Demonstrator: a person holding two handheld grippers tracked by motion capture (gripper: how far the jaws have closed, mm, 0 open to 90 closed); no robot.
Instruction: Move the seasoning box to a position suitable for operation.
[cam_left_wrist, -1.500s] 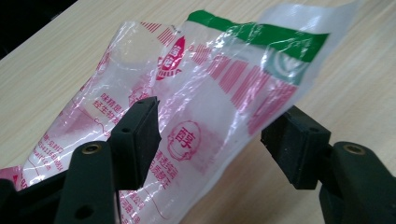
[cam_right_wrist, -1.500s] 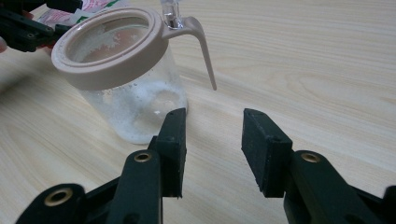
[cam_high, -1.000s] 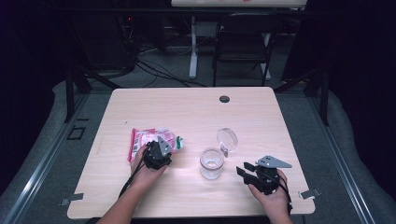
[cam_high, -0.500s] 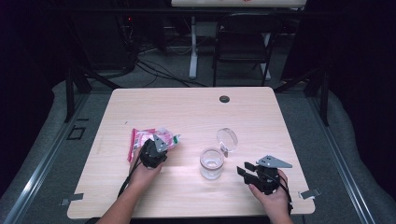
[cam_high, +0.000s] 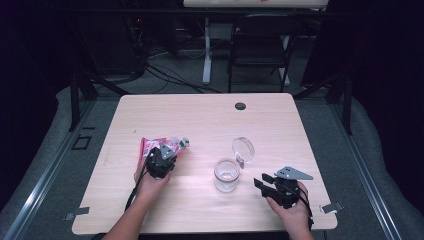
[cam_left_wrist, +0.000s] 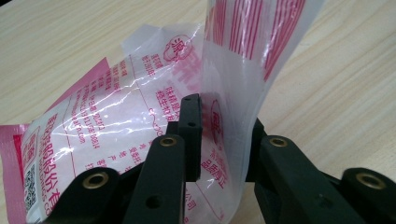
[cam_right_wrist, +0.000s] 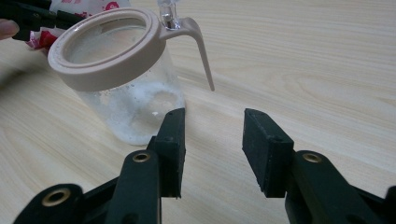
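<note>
A red-and-white printed plastic bag (cam_high: 159, 144) lies on the left part of the wooden table (cam_high: 200, 120). My left gripper (cam_high: 162, 159) is at its near end. In the left gripper view the bag (cam_left_wrist: 140, 107) curls up between the jaws; my left gripper (cam_left_wrist: 223, 135) has just been closing and its pads pinch the film. A clear glass jar (cam_high: 226, 175) with a beige rim stands mid-table, its hinged lid (cam_high: 243, 150) swung open. My right gripper (cam_high: 261, 181) rests to the jar's right, open. In the right gripper view the jar (cam_right_wrist: 126, 93) stands just beyond my right gripper (cam_right_wrist: 212, 140), with nothing between its jaws.
A black grommet (cam_high: 240, 106) sits near the table's far edge. A dark chair (cam_high: 260, 45) and cables stand on the floor behind the table. Metal clips (cam_high: 332, 206) mark the front corners.
The left gripper's jaws have closed on the end of the bag, and the bag's end has curled upward. The right hand and the jar have stayed put.
</note>
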